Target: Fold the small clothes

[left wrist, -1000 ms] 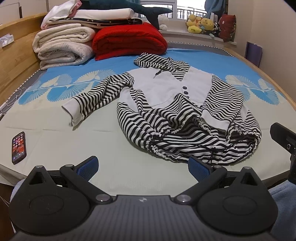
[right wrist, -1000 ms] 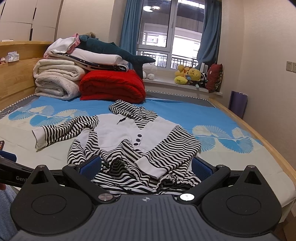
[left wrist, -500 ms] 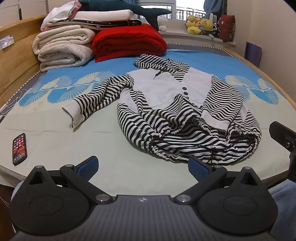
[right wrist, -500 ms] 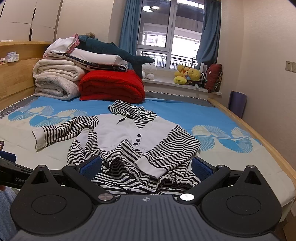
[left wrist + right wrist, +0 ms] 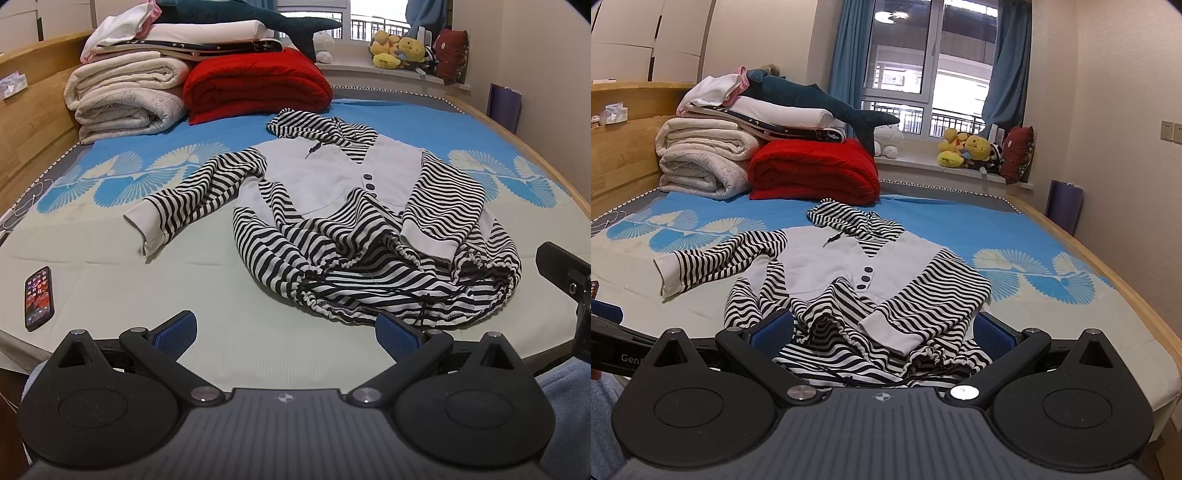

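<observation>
Little has shifted since a second ago: we see both tools holding station at the foot of the bed [image 5: 229,354], the striped hoodie [image 5: 369,221] lying as it lay. We find the left gripper [image 5: 286,330] spread wide and empty, its blue pads [image 5: 176,328] over bare sheet, and the right gripper [image 5: 882,330] likewise spread and empty — its pads framing the rumpled drawstring hem [image 5: 886,360]. We read the garment's long axis as running straight away from us, hem nearest, hood [image 5: 846,218] toward the red quilt [image 5: 816,170] and rolled blankets [image 5: 701,158]. From the left wrist view it sits ahead and to the right, so we judge the right hand nearer the hem and the cuffed sleeve [image 5: 923,310] folded across the body, while the left hand is better placed for the sleeve flung out sideways [image 5: 192,195]. A phone [image 5: 38,298] rests on the sheet at far left, well apart from the hoodie.
</observation>
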`<state>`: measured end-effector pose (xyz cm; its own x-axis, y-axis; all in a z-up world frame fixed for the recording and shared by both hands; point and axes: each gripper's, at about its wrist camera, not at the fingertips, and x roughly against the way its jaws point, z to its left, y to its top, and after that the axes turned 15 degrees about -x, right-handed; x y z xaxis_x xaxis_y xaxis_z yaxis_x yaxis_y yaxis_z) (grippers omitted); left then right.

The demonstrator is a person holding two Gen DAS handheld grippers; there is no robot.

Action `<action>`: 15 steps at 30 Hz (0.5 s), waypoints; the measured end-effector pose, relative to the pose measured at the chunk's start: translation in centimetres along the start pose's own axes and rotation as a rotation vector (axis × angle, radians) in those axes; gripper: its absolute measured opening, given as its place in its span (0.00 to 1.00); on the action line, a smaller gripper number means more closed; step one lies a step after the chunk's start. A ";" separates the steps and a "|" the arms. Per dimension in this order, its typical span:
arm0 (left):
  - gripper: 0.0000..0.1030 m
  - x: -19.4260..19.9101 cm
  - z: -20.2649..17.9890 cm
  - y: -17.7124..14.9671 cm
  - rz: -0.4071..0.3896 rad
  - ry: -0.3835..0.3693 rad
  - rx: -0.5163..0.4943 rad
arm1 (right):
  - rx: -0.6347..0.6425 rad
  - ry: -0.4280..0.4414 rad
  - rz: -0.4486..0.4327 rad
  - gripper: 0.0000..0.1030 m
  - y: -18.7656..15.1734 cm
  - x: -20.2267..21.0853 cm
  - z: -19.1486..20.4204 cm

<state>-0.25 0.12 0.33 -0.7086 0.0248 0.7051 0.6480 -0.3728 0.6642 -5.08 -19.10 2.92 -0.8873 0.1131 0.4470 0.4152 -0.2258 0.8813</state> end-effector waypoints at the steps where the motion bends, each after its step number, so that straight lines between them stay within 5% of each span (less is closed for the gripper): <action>1: 1.00 0.0 0.0 0.0 0.001 0.000 0.000 | 0.000 0.001 0.000 0.99 0.0 0.0 0.0; 15: 1.00 -0.3 0.0 -0.1 0.006 -0.003 0.003 | -0.002 0.000 0.006 0.99 -0.1 -0.1 0.1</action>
<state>-0.11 0.20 0.04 -0.7036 0.0252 0.7101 0.6534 -0.3700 0.6605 -5.01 -18.97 2.79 -0.8849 0.1114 0.4522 0.4201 -0.2283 0.8783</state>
